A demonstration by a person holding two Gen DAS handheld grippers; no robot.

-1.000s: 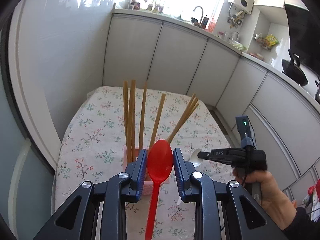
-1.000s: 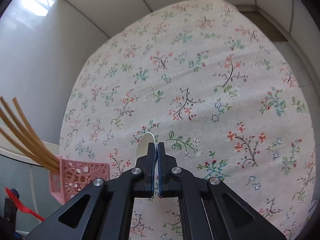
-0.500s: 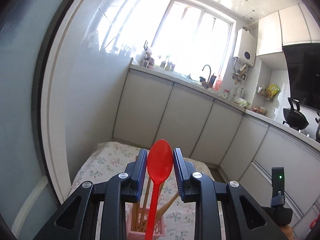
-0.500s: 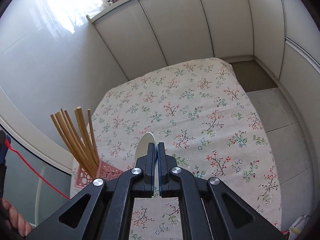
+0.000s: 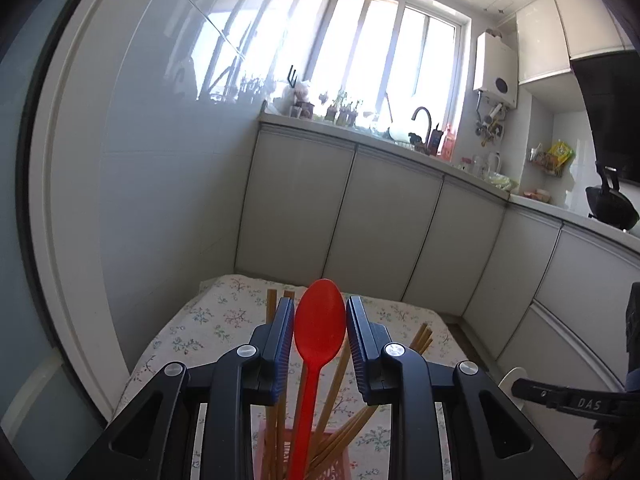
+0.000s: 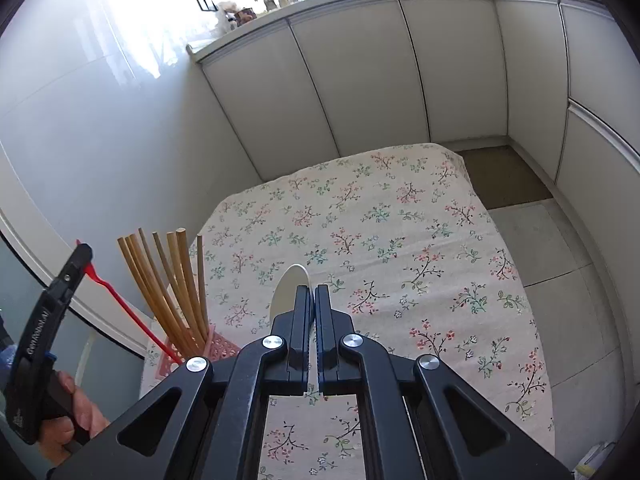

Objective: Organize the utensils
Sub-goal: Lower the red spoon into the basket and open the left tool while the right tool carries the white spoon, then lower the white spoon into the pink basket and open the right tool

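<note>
Now left gripper (image 5: 320, 332) clamps red spoon (image 5: 319, 330) by bowl, handle hanging into pink basket (image 6: 208, 346) among chopsticks (image 6: 168, 280). Right gripper (image 6: 313, 300) pinched on white spoon (image 6: 290, 286), right of basket. Lower straight, release gently; avoid tipping basket.

Glossy red plastic spoon (image 5: 319, 326), matt wooden chopsticks (image 6: 168, 280), perforated pink plastic basket (image 6: 218, 346), floral cloth tablecloth (image 6: 400, 232).

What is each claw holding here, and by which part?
Left claw holds the red spoon across its bowl, handle hanging down. Right claw is shut on the white spoon, near its bowl.
</note>
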